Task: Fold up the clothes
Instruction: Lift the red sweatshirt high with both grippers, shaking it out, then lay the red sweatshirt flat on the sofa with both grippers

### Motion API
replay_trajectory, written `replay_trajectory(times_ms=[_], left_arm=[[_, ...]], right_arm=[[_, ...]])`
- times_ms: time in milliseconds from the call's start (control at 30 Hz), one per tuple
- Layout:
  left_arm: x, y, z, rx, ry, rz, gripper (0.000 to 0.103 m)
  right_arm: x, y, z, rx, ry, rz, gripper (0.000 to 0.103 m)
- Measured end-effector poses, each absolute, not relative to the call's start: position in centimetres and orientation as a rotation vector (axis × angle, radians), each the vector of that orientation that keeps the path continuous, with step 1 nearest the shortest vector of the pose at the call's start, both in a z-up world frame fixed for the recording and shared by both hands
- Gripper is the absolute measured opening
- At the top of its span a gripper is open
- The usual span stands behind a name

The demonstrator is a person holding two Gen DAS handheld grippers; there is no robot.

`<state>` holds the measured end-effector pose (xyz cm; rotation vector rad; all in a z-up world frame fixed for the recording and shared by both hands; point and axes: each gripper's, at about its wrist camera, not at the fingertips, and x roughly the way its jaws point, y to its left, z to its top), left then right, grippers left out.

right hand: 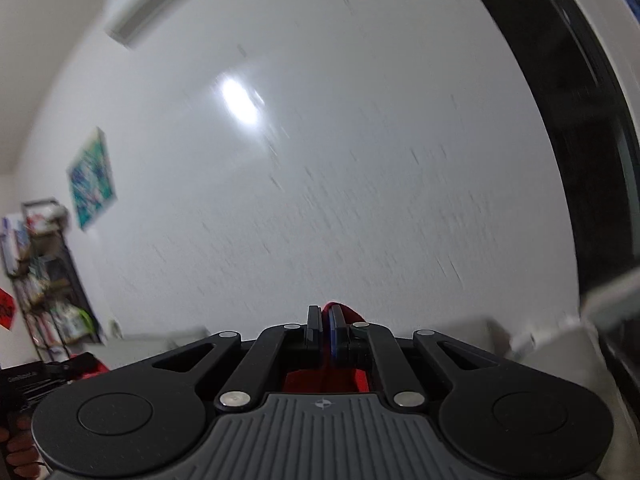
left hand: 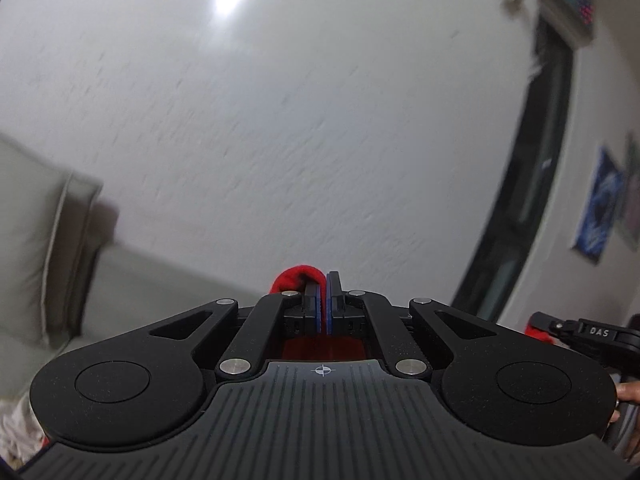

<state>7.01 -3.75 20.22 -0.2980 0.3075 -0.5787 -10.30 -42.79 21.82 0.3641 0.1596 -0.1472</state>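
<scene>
A white wall [left hand: 320, 120] fills most of both wrist views, streaked with blur and carrying a bright glare spot. Only the left wrist view shows the grey-green sofa [left hand: 132, 280] with its cushion [left hand: 36, 248] at the lower left, a dark doorway [left hand: 532, 200] at the right and a blue poster [left hand: 598, 216] beside it. Only the right wrist view shows a cluttered metal shelf [right hand: 44, 280] at the far left, a teal painting [right hand: 91, 178] above it and a wall-mounted air conditioner [right hand: 148, 4] near the top. The left gripper [left hand: 323, 294] is clamped on a fold of the red garment [left hand: 294, 276], which bunches up over the left pad and shows again below the jaws. The right gripper [right hand: 326, 322] likewise pinches the red cloth, a sliver of it rising past its blue pads and more showing underneath. In the left view, the other gripper appears at the right edge with red fabric at its tip.
</scene>
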Motion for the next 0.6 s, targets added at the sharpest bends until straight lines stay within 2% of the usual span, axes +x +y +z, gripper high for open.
replay_trajectory(times_ms=[67,133,300,400,467,567,600], left_arm=[[10.7,-6.2,18.0,-0.255,0.338,-0.507,0.001],[13.8,-8.8,18.4,-0.234,0.311,-0.476,0.001],[14.7,-11.5,24.5,-0.166,0.065,-0.470,0.001],[14.3,-11.6,25.9,-0.146,0.011,-0.476,0.002],[13.9,-11.6,24.2,-0.129,0.032,-0.478,0.002],[13.4,-11.7,17.4,-0.073,0.180,-0.489,0.002],[13.5,-11.9,15.1,-0.062,0.243,-0.492,0.002]], right_arm=[[-6.0,-44.2,20.0,0.344,0.216,-0.194,0.006],[-2.5,-45.2,19.9,0.308,0.226,-0.232,0.006],[0.8,-45.1,26.7,0.192,0.056,-0.258,0.006],[-0.1,-44.5,28.6,0.137,-0.007,-0.257,0.006],[-1.0,-44.4,27.0,0.136,0.010,-0.257,0.006],[-2.0,-44.6,22.1,0.160,0.119,-0.255,0.006],[-2.1,-44.7,19.0,0.182,0.201,-0.258,0.006]])
